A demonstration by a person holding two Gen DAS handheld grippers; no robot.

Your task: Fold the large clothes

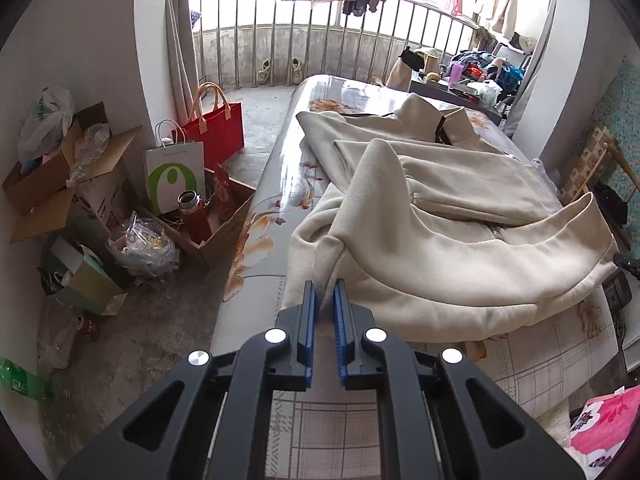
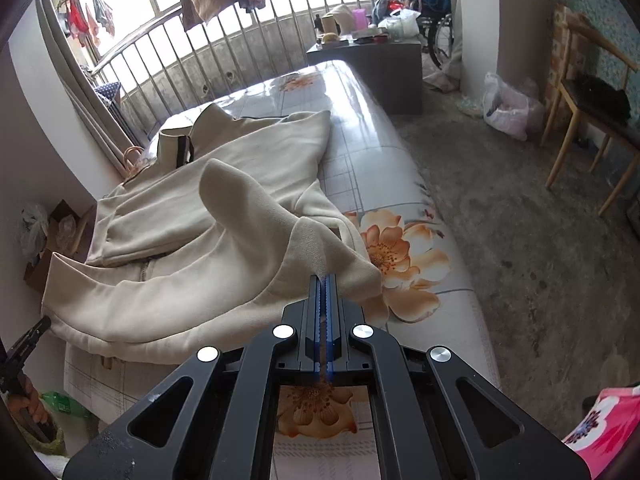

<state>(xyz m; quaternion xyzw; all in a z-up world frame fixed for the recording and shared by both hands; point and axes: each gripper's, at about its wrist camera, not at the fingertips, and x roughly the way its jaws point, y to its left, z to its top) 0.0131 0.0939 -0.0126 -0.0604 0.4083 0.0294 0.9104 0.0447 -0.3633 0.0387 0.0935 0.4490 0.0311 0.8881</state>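
Note:
A large cream zip-up jacket (image 1: 448, 216) lies on a bed with a floral cover (image 1: 272, 184), collar toward the far end. My left gripper (image 1: 325, 286) has its blue pads close together on a lifted fold of the jacket's near-left hem. My right gripper (image 2: 325, 280) is shut on the jacket's near-right hem corner (image 2: 316, 248), held raised above the bed (image 2: 404, 256). The jacket (image 2: 192, 216) is partly folded over itself, with the zipper showing in the middle.
Cardboard boxes (image 1: 48, 184), paper bags (image 1: 174, 176) and a red tote (image 1: 218, 124) crowd the floor left of the bed. A wooden chair (image 2: 588, 120) and plastic bag (image 2: 506, 108) stand on the right. A dark cabinet (image 2: 376, 68) and railing lie beyond the bed.

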